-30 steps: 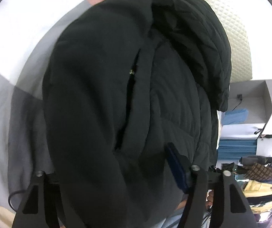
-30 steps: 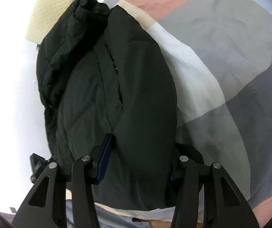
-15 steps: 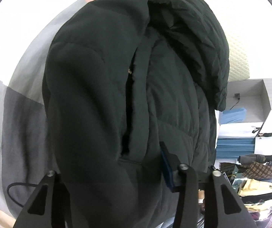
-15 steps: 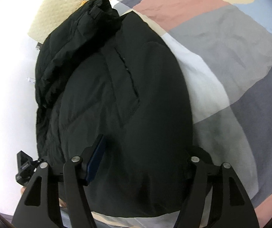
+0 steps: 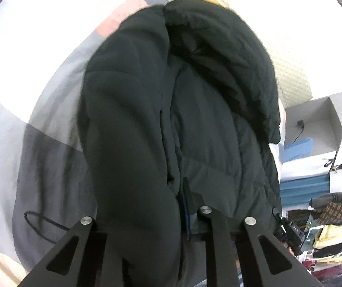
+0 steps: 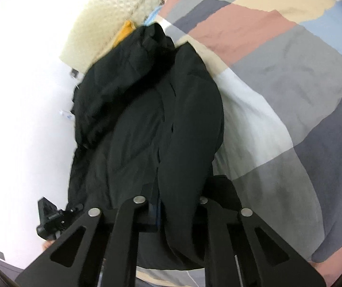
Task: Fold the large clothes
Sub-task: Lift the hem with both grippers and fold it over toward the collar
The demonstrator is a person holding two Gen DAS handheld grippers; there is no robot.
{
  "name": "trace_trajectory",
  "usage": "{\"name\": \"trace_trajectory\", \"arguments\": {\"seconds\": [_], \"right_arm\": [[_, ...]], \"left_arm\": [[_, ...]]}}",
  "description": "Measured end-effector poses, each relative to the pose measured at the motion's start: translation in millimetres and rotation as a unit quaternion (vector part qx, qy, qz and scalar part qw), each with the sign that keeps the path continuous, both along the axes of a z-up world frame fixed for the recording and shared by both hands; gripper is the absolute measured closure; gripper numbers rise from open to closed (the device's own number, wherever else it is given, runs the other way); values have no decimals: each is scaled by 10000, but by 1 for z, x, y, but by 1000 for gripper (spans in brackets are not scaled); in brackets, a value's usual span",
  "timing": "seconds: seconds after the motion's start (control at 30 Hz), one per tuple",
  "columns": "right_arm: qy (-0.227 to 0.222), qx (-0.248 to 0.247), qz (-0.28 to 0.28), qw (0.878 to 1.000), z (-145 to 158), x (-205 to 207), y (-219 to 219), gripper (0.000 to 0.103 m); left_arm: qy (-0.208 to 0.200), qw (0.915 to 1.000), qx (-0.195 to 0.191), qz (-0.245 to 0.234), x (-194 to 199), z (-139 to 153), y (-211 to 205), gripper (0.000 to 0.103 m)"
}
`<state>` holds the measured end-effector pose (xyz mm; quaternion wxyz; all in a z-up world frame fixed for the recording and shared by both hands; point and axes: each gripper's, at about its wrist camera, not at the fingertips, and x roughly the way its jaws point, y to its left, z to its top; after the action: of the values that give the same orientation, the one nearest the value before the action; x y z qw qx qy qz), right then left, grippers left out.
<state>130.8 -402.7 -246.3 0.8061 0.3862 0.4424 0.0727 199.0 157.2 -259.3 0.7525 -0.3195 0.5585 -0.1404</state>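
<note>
A black puffy jacket (image 5: 195, 124) lies lengthwise on a patchwork bed cover (image 5: 46, 143), hood end farthest from me. My left gripper (image 5: 142, 210) sits at the jacket's near edge. Its jaws are closing, and a thick fold of the jacket fills the gap and covers the left finger. In the right wrist view the same jacket (image 6: 135, 124) runs away from me. My right gripper (image 6: 173, 205) is at that near edge too, its jaws closing with a rolled sleeve-like fold pinched between them. The fingertips of both are buried in cloth.
A thin black cable (image 5: 37, 220) loops on the grey patch of the cover. A quilted cream headboard (image 6: 104, 12) stands behind the jacket, with a yellow item (image 6: 123, 33) beside it. A white open box (image 5: 333, 124) and stacked clothes (image 5: 333, 215) lie off the bed.
Both grippers' jaws have narrowed onto the jacket's near edge. Both hands have risen a little, bunching the fold upward, and more of the bed cover shows beyond the jacket.
</note>
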Motion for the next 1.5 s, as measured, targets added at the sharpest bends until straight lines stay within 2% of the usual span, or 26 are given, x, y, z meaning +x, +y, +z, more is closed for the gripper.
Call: {"name": "trace_trajectory", "arguments": {"seconds": [0.1,0.2,0.37,0.47,0.73,0.93,1.03,1.17,1.3,1.4,1.5], "right_arm": [[-105,39,-2,9999,12,-3,-3,97],[-411,323,-153,9985,28,-13,-14,99],[-711,576,-182,9956,56,-27,-27,100],[-1008,634,-123,9928,83,-40,-31,100],[-1782,1156,-4,9772,138,-89,-39,100],[-2256,1051,219,9683,175,-126,-31,100],[-2502,1249,284,9597,187,-150,-33,100],[-2622,1331,304,9553,195,-174,-39,100],[-2628,1349,222,9551,201,-193,-46,99],[-2583,1209,96,9584,206,-194,-52,99],[-2360,1159,-21,9648,203,-173,-57,99]], "left_arm": [[-172,9997,-94,172,-8,17,3,90],[-339,9986,-92,398,-16,39,14,93],[-987,9943,-154,384,-34,95,33,96],[-1231,9912,-276,390,-48,126,43,97],[-1408,9859,-579,693,-95,167,71,97],[-1657,9801,-797,744,-145,191,94,97],[-1699,9785,-942,693,-168,201,102,97],[-1707,9763,-1164,642,-196,213,108,97],[-1816,9754,-1151,492,-218,228,105,97],[-1796,9771,-1131,115,-215,236,99,97],[-1776,9791,-983,-118,-193,241,94,96]]}}
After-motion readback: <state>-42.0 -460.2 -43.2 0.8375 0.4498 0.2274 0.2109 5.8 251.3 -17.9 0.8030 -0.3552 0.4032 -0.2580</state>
